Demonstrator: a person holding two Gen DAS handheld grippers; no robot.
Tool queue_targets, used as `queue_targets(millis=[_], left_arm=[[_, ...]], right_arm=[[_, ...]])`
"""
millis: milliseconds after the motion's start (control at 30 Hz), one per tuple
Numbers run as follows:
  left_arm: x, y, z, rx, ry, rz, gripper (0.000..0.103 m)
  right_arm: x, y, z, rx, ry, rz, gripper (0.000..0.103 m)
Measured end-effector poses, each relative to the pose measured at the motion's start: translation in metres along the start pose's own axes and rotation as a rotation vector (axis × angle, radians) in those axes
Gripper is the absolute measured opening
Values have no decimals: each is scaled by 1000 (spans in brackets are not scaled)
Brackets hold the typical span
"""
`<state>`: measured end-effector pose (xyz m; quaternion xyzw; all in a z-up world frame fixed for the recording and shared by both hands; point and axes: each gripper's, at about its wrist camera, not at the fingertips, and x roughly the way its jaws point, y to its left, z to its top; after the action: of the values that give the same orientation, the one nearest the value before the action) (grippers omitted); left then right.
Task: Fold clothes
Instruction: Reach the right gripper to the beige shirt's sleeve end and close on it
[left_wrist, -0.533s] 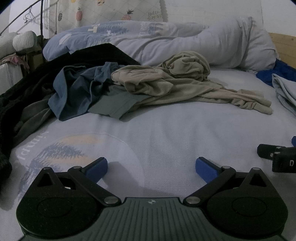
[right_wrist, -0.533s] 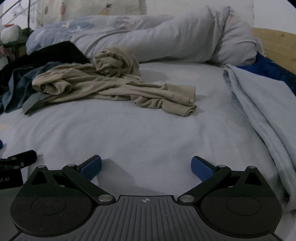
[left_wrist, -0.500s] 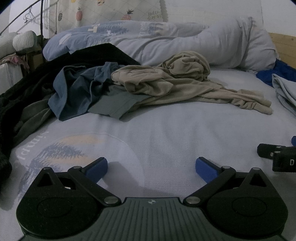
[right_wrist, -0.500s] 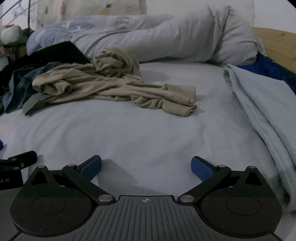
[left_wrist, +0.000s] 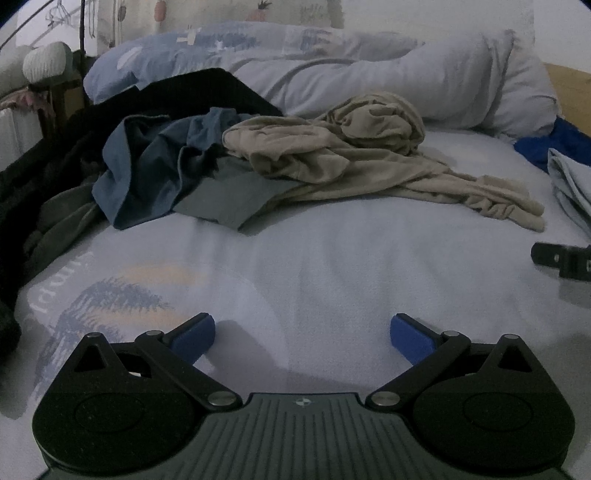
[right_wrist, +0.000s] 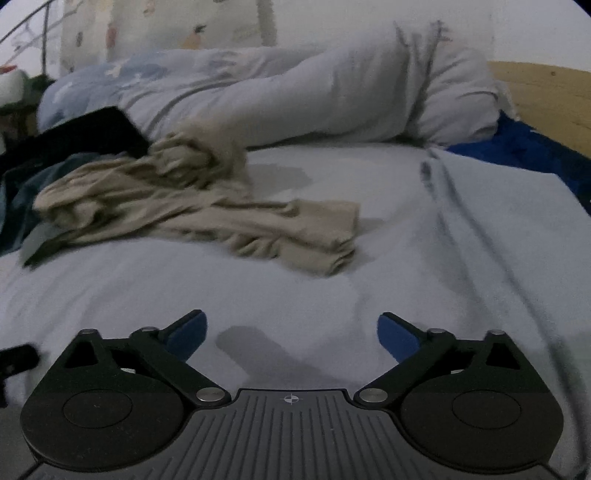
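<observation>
Bed (left_wrist: 332, 266) carrying rolled duvet (left_wrist: 424, 85) along far edge; crumpled beige garment (left_wrist: 351, 162) mid-bed atop blue garment (left_wrist: 147, 177) toward left edge, unfolded. Near edge: left gripper (left_wrist: 302, 334) and right gripper (right_wrist: 291, 332), both spread wide, empty, low over bare sheet, likely poised for reaching.

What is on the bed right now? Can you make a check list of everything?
Surface: pale bed sheet, printed at the near left.
Job's things: beige garment crumpled mid-bed, partly over a blue garment; dark clothes at left; light blue cloth at right.
Clutter: rolled duvet behind.
Grippers: left gripper and right gripper open, empty, over bare sheet.
Cables: nothing seen.
Surroundings: fruit-print hanging, wooden headboard.
</observation>
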<state>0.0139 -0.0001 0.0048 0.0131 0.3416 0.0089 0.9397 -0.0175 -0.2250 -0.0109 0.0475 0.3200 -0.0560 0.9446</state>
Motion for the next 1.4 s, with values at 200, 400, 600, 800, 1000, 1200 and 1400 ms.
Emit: queue_targets(millis=[200, 400, 600, 800, 1000, 1200, 1400], left_arm=[[-7, 7, 14, -97, -12, -37, 103], [-13, 7, 27, -132, -48, -56, 103], [-10, 9, 30, -173, -41, -73, 103], [-13, 9, 32, -168, -48, -92, 103], [-11, 15, 31, -191, -10, -117, 103], [-11, 22, 32, -207, 1, -130, 103], [-13, 27, 32, -220, 8, -157, 102]], right_arm=[[20, -10, 21, -93, -39, -15, 79], [39, -2, 34, -171, -27, -21, 57], [55, 7, 45, -221, -10, -20, 54], [72, 17, 46, -260, 32, -30, 49], [74, 19, 47, -292, 47, -17, 43], [71, 23, 49, -297, 46, -22, 25], [61, 26, 47, -289, 42, -23, 15]])
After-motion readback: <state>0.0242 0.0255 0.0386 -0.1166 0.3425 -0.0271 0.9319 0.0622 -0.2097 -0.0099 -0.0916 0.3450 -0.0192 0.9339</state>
